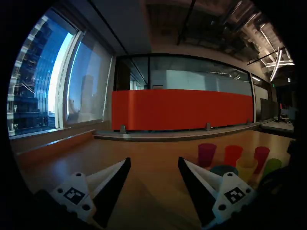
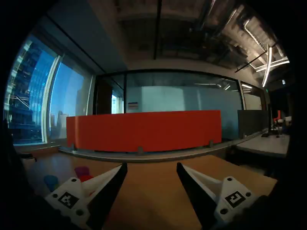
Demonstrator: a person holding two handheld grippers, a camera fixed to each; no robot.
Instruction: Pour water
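left gripper (image 1: 154, 161) held level over wooden table (image 1: 115, 153), fingers apart and empty, right gripper (image 2: 151, 166) same pose, spread, gripping nothing, coloured cups (image 1: 233, 153) clustered ahead-right of left tool, bare tabletop ahead up to orange partition (image 1: 180, 109)

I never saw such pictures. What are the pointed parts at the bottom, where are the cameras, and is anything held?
There is no robot: a person holds a tool in each hand, each with two fingers and a camera looking along them. One picture comes from the left gripper, the other from the right gripper. The pointed parts are the fingers, open, holding nothing. Below is a wooden table with a group of coloured cups. Behind stands an orange divider panel.
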